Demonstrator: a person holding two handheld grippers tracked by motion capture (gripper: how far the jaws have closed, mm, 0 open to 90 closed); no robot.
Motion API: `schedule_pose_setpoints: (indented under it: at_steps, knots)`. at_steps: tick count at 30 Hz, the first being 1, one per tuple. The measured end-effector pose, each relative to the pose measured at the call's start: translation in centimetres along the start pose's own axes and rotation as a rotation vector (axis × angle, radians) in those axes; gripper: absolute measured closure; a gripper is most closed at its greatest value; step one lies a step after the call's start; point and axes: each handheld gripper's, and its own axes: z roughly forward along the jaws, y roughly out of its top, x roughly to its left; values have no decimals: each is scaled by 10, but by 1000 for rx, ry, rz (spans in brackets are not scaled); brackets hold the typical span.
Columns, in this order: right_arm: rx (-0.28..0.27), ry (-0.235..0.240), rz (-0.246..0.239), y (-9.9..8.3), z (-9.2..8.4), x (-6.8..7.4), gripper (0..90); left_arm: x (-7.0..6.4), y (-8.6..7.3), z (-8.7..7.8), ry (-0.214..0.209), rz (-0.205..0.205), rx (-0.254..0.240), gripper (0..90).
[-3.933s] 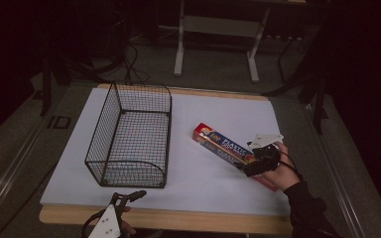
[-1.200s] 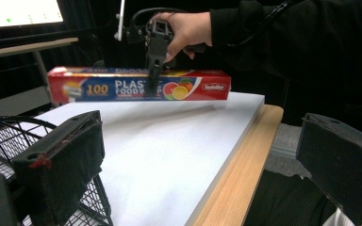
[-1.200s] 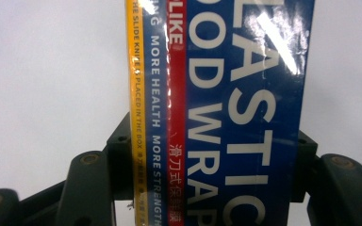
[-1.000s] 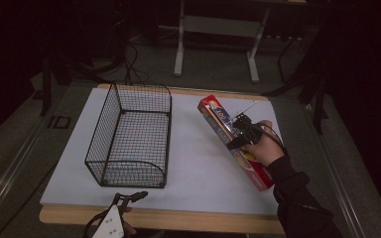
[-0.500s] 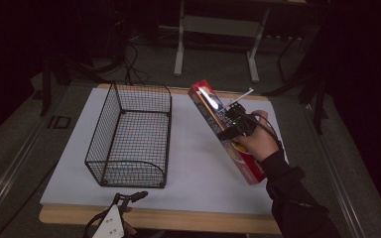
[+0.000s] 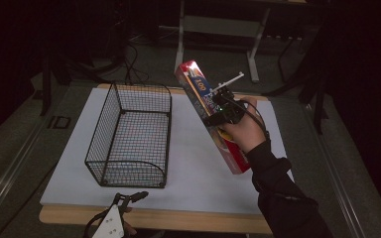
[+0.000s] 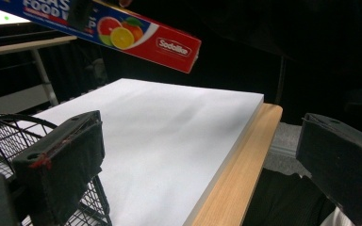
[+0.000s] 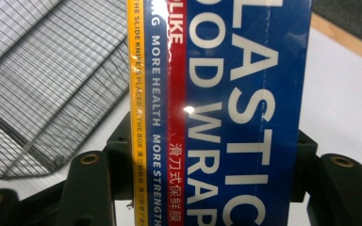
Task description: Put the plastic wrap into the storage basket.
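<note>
Above the white surface, to the right of the wire basket, my right tongs are pinching the long plastic wrap box across its middle. In the right gripper view the two black jaws press on either long side of the box, its blue and red lettering running straight up between them. The box hangs clear of the surface and is tilted, with its upper end leaning toward the far edge beside the basket and its lower end down near my wrist. In the left gripper view the fruit-printed end of the box floats above the white sheet with open air under it.

I judge the pick-up done: the grip looks firm and the box is off the surface. What is left, as I read it, is the carry across to the basket, which stands empty and upright with its open top free, and then lowering the box in and letting go. The box is long, so I would line it up with the basket's long side before it goes down.

My left tongs wait at the near edge of the surface, jaws spread wide and holding nothing.
</note>
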Motion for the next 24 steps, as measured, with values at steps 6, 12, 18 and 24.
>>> schedule_pose_setpoints:
  at_steps: [6, 12, 18, 24]
  knots:
    - [-20, -9, -35, 14, -4, 18, 400, 0, 0, 0, -2, -1, 1, 22]
    - [-59, -11, -35, 32, -7, 30, 400, 0, 0, -1, -1, -1, 0, 22]
    - [-92, -9, -26, 48, -8, 43, 401, 1, 0, -2, 0, -2, -3, 22]
    - [-117, -3, -40, 60, -5, 62, 400, 1, 0, -3, 1, 0, -3, 22]
